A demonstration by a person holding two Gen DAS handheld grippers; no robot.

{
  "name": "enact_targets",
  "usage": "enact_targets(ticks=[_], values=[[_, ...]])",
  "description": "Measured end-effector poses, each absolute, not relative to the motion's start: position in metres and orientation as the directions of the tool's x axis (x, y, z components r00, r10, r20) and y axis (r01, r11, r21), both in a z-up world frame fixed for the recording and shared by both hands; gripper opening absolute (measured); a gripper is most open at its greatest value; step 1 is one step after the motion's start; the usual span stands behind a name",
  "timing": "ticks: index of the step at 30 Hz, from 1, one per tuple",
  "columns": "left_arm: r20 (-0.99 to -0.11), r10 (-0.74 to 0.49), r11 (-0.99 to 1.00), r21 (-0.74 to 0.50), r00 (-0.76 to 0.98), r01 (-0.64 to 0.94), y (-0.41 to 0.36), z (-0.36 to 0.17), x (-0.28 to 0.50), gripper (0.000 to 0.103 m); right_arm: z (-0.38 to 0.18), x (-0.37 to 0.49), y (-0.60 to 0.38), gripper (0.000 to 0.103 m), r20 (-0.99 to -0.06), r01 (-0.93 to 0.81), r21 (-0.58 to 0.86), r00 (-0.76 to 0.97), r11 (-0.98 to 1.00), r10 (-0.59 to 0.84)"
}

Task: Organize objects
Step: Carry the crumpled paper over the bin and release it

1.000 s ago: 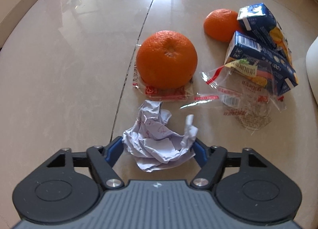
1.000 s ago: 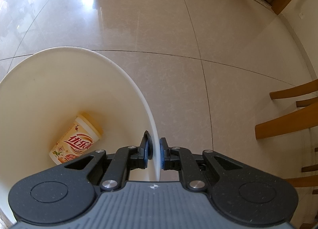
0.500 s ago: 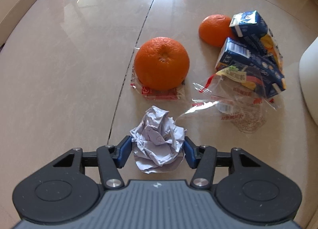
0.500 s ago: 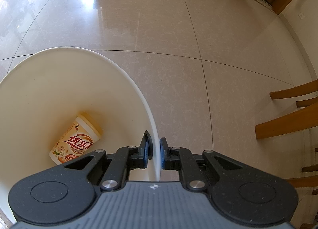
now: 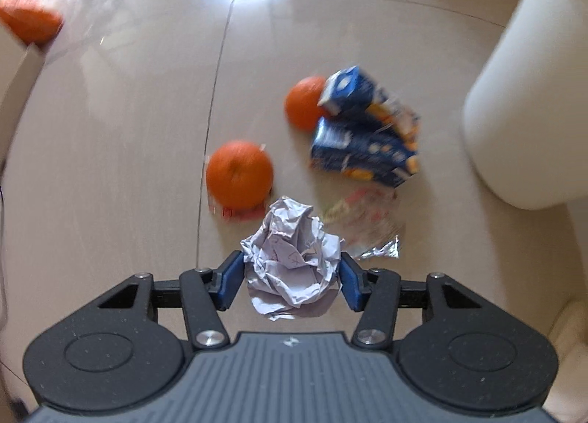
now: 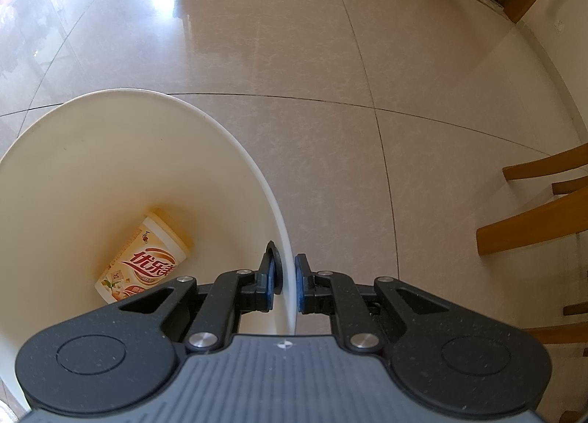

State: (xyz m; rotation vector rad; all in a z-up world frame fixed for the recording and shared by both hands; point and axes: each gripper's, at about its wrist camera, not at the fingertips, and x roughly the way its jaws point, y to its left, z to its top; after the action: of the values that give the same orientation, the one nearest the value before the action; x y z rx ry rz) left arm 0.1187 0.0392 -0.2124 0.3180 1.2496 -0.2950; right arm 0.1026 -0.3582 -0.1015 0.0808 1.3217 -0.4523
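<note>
Glossy beige tiled floor [image 6: 294, 55], wooden chair [image 6: 533, 224] at right edge, left tool [image 5: 292, 278] clamped on crumpled paper [image 5: 290, 257], right tool [image 6: 286, 283] clamped on white bin [image 6: 110, 166] rim

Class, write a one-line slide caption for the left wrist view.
Left tongs grip a crumpled paper ball above floor litter: two oranges, juice cartons, wrappers.

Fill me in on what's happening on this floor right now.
A person is tidying litter with two tools. The left hand-held gripper is shut on a crumpled paper ball, held above the tiled floor. Two oranges, blue cartons and wrappers lie below. The right hand-held gripper clamps the white bin by its rim; a cup lies inside.
</note>
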Motion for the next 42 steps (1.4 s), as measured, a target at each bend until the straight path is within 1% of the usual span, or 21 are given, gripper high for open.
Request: enact_targets(ticks=[5, 8, 14, 17, 22, 25, 26, 27, 28, 29, 36, 42], values=[[-0.951, -0.094, 0.870, 0.066, 0.295, 0.489, 0.013, -0.155, 0.131, 0.054, -0.101, 0.103, -0.359, 0.013, -0.947, 0.366, -0.194, 0.172, 0.910, -0.271], [-0.942, -0.152, 0.833, 0.040, 0.299, 0.552, -0.011, -0.116, 0.137, 0.054, -0.101, 0.104, -0.359, 0.013, -0.947, 0.363, -0.196, 0.170, 0.911, -0.272], [-0.915, -0.261, 0.728, 0.021, 0.306, 0.685, -0.078, -0.046, 0.139, 0.055, -0.103, 0.104, -0.355, 0.013, -0.945, 0.354, -0.207, 0.169, 0.912, -0.280], [-0.903, -0.315, 0.684, -0.002, 0.292, 0.730, -0.111, -0.026, 0.138, 0.056, -0.103, 0.104, -0.356, 0.013, -0.946, 0.356, -0.202, 0.169, 0.912, -0.276], [-0.891, -0.373, 0.631, -0.039, 0.259, 0.775, -0.163, -0.017, 0.138, 0.056, -0.102, 0.104, -0.357, 0.013, -0.947, 0.358, -0.197, 0.170, 0.913, -0.271], [-0.885, -0.410, 0.616, -0.092, 0.219, 0.782, -0.181, -0.020, 0.137, 0.061, -0.101, 0.103, -0.359, 0.013, -0.948, 0.356, -0.193, 0.173, 0.914, -0.268], [-0.882, -0.425, 0.611, -0.116, 0.201, 0.783, -0.185, -0.022, 0.136, 0.073, -0.101, 0.103, -0.359, 0.013, -0.948, 0.356, -0.190, 0.174, 0.915, -0.265], [-0.880, -0.436, 0.611, -0.134, 0.190, 0.780, -0.189, -0.022, 0.135, 0.080, -0.100, 0.102, -0.360, 0.013, -0.949, 0.356, -0.188, 0.175, 0.915, -0.263], [-0.877, -0.436, 0.619, -0.131, 0.200, 0.774, -0.186, -0.020, 0.135, 0.090, -0.100, 0.102, -0.361, 0.013, -0.950, 0.356, -0.185, 0.175, 0.916, -0.259], [-0.872, -0.435, 0.628, -0.116, 0.224, 0.770, -0.185, -0.020, 0.133, 0.093, -0.100, 0.102, -0.361, 0.013, -0.951, 0.360, -0.180, 0.176, 0.916, -0.256], [-0.876, -0.406, 0.650, -0.075, 0.262, 0.756, -0.177, -0.025, 0.135, 0.093, -0.098, 0.101, -0.364, 0.012, -0.952, 0.363, -0.169, 0.179, 0.916, -0.247], [-0.870, -0.406, 0.674, -0.077, 0.281, 0.735, -0.162, -0.025, 0.140, 0.093, -0.098, 0.100, -0.364, 0.012, -0.953, 0.364, -0.166, 0.179, 0.916, -0.244]])
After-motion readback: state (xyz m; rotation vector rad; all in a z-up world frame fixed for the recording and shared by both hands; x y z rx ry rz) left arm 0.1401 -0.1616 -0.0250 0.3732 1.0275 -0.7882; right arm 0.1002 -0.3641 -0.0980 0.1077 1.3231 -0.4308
